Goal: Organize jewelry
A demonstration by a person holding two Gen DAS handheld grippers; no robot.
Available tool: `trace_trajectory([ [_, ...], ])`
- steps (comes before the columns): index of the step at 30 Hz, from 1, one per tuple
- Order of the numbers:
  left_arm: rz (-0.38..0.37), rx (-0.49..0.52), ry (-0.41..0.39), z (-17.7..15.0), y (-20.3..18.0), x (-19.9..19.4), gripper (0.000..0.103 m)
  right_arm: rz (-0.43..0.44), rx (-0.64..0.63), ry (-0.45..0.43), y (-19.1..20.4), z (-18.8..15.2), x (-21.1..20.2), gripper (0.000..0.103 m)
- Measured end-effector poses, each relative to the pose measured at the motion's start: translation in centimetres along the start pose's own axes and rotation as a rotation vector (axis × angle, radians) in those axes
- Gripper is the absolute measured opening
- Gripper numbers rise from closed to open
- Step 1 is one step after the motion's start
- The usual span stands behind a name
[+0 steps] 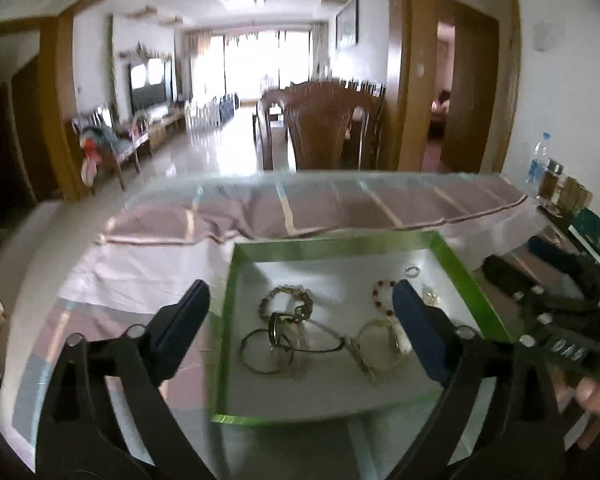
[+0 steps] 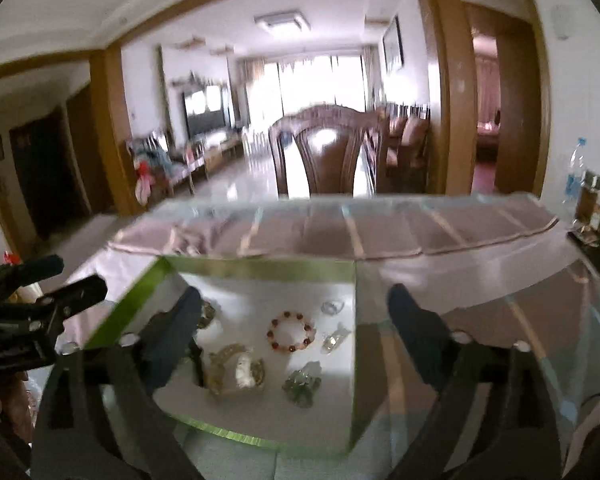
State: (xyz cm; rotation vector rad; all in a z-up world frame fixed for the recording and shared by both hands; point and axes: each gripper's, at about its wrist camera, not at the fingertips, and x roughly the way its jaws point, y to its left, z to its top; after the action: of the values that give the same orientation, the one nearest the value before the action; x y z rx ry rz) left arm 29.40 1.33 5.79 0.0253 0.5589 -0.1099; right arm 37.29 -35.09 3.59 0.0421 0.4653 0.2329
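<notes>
below both spread fingers (image 1: 300,320) (empty), jewelry (image 1: 300,332) fills the tray (image 1: 472,276).

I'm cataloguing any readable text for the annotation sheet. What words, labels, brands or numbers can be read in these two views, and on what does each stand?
None can be read for certain.
Right gripper body: pale raised marking, too blurred to read.
Left gripper body: pale marking, too blurred.
Plastic bottle: blue label, print too small.
Green packet at the table's right end: no legible print.
Green-rimmed tray and its jewelry: no text seen.
</notes>
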Motion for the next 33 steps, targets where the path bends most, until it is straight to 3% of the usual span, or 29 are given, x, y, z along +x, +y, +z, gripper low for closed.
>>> trace_trajectory([
  [3,-0.007,0.003,-0.053,-2.0,0.1,-4.8,0.099,0.044,-0.020,-0.036,0.6,-0.8,-4.8,0.099],
  [7,0.002,-0.024,-0.064,-5.6,-0.1,-9.8,0.099,-0.017,-0.087,-0.040,2.0,-3.6,-10.4,0.099],
  [12,0.025,-0.053,-0.031,-10.4,-0.8,-14.3,0.099,-0.058,-0.069,0.001,3.0,-7.6,-15.3,0.100],
  [17,0.071,-0.030,-0.021,-14.2,-2.0,-17.9,0.099,-0.074,-0.080,0.037,3.7,-10.9,-18.2,0.099],
  [21,0.053,-0.036,-0.023,-16.2,-2.1,-19.8,0.099,-0.054,-0.047,0.063,3.6,-12.4,-19.4,0.099],
  [33,0.049,-0.049,-0.036,-17.9,-1.9,-22.9,0.099,-0.057,-0.051,0.041,4.9,-14.0,-22.0,0.100],
])
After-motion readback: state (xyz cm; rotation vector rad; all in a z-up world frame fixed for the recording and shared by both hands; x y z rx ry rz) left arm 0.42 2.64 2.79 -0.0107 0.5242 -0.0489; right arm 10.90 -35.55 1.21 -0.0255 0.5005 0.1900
